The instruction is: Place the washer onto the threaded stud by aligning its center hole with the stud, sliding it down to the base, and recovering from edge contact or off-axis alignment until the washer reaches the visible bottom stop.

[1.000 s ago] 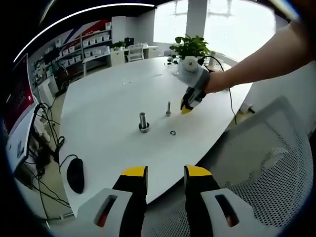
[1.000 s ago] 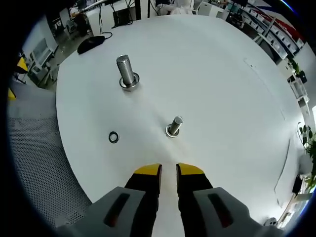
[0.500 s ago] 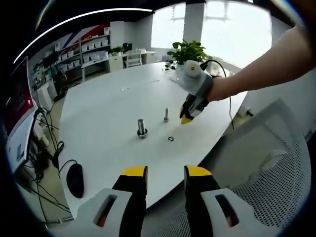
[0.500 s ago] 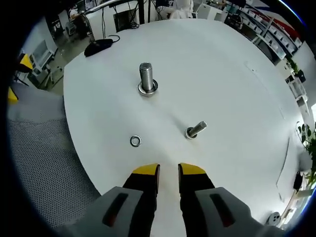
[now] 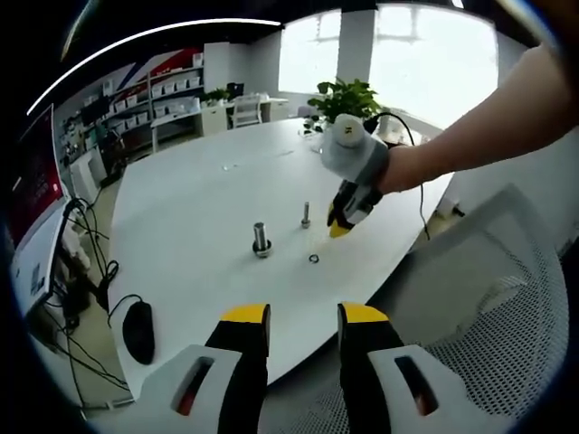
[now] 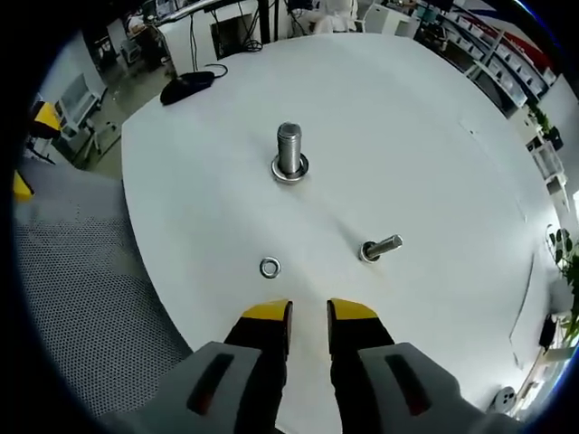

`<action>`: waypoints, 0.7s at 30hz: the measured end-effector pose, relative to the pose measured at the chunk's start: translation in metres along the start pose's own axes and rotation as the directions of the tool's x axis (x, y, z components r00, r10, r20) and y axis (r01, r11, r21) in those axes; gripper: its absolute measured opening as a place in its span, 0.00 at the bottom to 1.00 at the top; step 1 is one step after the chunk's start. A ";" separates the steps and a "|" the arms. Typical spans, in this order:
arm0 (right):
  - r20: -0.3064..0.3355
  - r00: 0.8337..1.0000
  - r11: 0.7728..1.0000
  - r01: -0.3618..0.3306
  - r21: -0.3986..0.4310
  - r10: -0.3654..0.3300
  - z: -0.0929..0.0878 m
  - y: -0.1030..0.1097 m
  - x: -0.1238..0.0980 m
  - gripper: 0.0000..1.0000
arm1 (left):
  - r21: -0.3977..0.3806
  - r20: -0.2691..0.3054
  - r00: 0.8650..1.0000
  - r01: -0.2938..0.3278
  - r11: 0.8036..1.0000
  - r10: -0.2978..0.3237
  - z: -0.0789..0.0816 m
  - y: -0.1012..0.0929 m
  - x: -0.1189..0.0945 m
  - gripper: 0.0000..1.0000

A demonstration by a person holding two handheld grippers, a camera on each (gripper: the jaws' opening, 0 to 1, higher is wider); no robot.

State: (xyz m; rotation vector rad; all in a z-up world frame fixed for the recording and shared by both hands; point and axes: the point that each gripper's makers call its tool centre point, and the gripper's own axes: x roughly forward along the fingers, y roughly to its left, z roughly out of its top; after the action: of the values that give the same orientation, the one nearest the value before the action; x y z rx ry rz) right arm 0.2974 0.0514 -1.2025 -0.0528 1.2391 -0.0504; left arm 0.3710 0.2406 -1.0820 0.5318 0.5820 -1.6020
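Right gripper [image 6: 308, 312], jaws spread, hovers near flat-lying washer [image 6: 270, 268]; studs [image 6: 289, 152] stand upright.

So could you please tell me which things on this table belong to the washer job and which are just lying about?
For the job:
- washer, loose on the table
- slim threaded stud
- thick threaded stud, a washer already at its base
- right hand-held gripper, empty

Lying about:
- computer mouse
- potted plant
- mesh chair

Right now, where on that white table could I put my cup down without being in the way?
The table's far half, beyond the thick bolt and thin bolt, is bare. The near edge is busy: the washer lies just ahead of the right tool.
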 end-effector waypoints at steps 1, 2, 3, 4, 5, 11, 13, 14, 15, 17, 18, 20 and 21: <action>0.000 1.000 1.000 -0.001 0.001 0.001 0.001 0.000 0.000 0.20 | 0.002 -0.004 1.000 0.000 1.000 0.000 -0.001 0.000 -0.001 0.28; 0.001 1.000 1.000 -0.004 0.005 0.004 0.002 0.003 0.000 0.20 | 0.003 -0.005 1.000 0.001 1.000 -0.001 -0.001 -0.001 -0.001 0.28; 0.002 1.000 1.000 -0.007 0.007 0.007 0.003 0.006 0.000 0.20 | 0.002 -0.006 1.000 0.002 1.000 -0.002 -0.001 -0.001 -0.001 0.28; 0.005 1.000 1.000 -0.010 0.009 0.010 0.003 0.008 0.000 0.20 | 0.001 -0.007 1.000 0.004 1.000 -0.004 -0.002 0.000 0.000 0.28; 0.005 1.000 1.000 -0.015 0.009 0.015 0.004 0.009 0.002 0.20 | 0.001 -0.011 1.000 0.004 1.000 -0.004 -0.002 -0.001 0.000 0.28; -0.004 1.000 1.000 -0.023 0.010 0.023 0.001 0.009 0.017 0.23 | -0.001 -0.007 1.000 -0.001 1.000 0.001 -0.001 0.000 -0.001 0.28; -0.008 1.000 1.000 -0.021 0.016 0.021 -0.001 0.011 0.015 0.25 | 0.003 -0.013 1.000 0.000 1.000 0.000 -0.002 0.000 -0.002 0.28; -0.010 1.000 0.999 -0.022 0.024 0.022 -0.003 0.013 0.015 0.26 | 0.005 -0.015 1.000 0.003 1.000 -0.002 -0.001 -0.002 -0.002 0.28; -0.011 1.000 0.999 -0.026 0.030 0.027 -0.004 0.015 0.015 0.26 | 0.006 -0.015 1.000 0.004 1.000 -0.004 -0.002 -0.001 0.000 0.28; -0.009 1.000 0.999 -0.029 0.036 0.029 -0.003 0.019 0.014 0.26 | 0.005 -0.016 1.000 0.007 1.000 -0.007 -0.002 -0.001 0.000 0.28; -0.005 1.000 0.999 -0.028 0.039 0.028 -0.003 0.022 0.014 0.27 | 0.005 -0.016 1.000 0.008 1.000 -0.008 -0.001 -0.001 0.000 0.28; -0.005 0.999 0.998 -0.031 0.045 0.032 -0.002 0.026 0.017 0.27 | 0.007 -0.017 1.000 0.010 1.000 -0.010 -0.002 -0.001 0.001 0.27; -0.007 0.999 0.998 -0.035 0.049 0.035 -0.002 0.027 0.019 0.27 | 0.007 -0.018 1.000 0.010 1.000 -0.009 -0.002 -0.002 0.000 0.27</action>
State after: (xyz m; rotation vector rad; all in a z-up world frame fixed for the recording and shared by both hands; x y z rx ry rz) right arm 0.3019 0.0771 -1.2227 0.0117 1.2458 -0.0505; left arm 0.3693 0.2417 -1.0832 0.5493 0.5931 -1.6102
